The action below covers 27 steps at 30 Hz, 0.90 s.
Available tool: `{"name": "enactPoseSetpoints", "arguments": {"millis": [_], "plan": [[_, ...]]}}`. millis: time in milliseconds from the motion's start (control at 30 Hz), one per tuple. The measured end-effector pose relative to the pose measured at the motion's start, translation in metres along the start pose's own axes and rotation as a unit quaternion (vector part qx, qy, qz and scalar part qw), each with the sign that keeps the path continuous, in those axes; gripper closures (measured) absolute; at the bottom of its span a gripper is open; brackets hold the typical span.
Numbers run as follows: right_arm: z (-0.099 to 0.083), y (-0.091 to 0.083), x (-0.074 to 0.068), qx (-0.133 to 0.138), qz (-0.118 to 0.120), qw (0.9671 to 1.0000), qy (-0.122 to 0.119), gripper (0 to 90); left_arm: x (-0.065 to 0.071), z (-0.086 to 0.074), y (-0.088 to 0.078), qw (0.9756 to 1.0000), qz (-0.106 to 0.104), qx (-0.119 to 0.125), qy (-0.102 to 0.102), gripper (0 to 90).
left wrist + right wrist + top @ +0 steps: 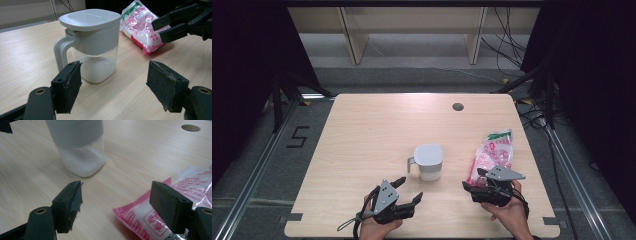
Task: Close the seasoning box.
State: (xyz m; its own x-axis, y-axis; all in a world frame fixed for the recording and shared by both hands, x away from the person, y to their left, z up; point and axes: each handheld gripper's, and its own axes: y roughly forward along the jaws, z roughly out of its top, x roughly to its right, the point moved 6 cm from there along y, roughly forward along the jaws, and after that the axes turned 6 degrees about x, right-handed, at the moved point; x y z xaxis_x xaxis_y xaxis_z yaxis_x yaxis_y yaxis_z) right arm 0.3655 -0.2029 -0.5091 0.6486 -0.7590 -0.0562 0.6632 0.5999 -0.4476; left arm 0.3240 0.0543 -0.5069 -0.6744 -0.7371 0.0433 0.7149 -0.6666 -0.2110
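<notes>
While both tools gape, a jug point(429, 162) and bag point(492, 155) wait.
Squarish clear jug, grey lid, white grains; crinkly pink plastic bag beside right tool point(479, 184); left tool point(408, 190) over smooth wooden tabletop point(372, 130).

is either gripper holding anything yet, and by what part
Nothing is held. The left gripper and right gripper are both open, near the jug and bag.
</notes>
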Motion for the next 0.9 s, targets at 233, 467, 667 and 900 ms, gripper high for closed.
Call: {"name": "enactPoseSetpoints", "arguments": {"millis": [233,467,667,900], "plan": [[-0.0027,-0.0005,-0.0046,-0.007,0.008,0.9999,-0.004,26.7,0.0009,-0.003,0.0009,1.0,0.001,-0.002,-0.003,26.7],[-0.0044,0.0001,-0.0073,-0.01,0.006,0.9999,-0.002,26.7,-0.0012,-0.0037,0.0007,1.0,-0.001,-0.003,0.007,26.5],[-0.0048,0.0014,-0.0063,-0.007,0.008,0.9998,-0.017,26.7,-0.0011,-0.0049,0.0002,1.0,0.002,-0.004,-0.006,25.9],[-0.005,0.0011,-0.0061,-0.008,0.008,0.9998,-0.017,26.7,-0.0028,-0.0043,0.0001,1.0,-0.002,-0.003,0.006,25.9]]}}
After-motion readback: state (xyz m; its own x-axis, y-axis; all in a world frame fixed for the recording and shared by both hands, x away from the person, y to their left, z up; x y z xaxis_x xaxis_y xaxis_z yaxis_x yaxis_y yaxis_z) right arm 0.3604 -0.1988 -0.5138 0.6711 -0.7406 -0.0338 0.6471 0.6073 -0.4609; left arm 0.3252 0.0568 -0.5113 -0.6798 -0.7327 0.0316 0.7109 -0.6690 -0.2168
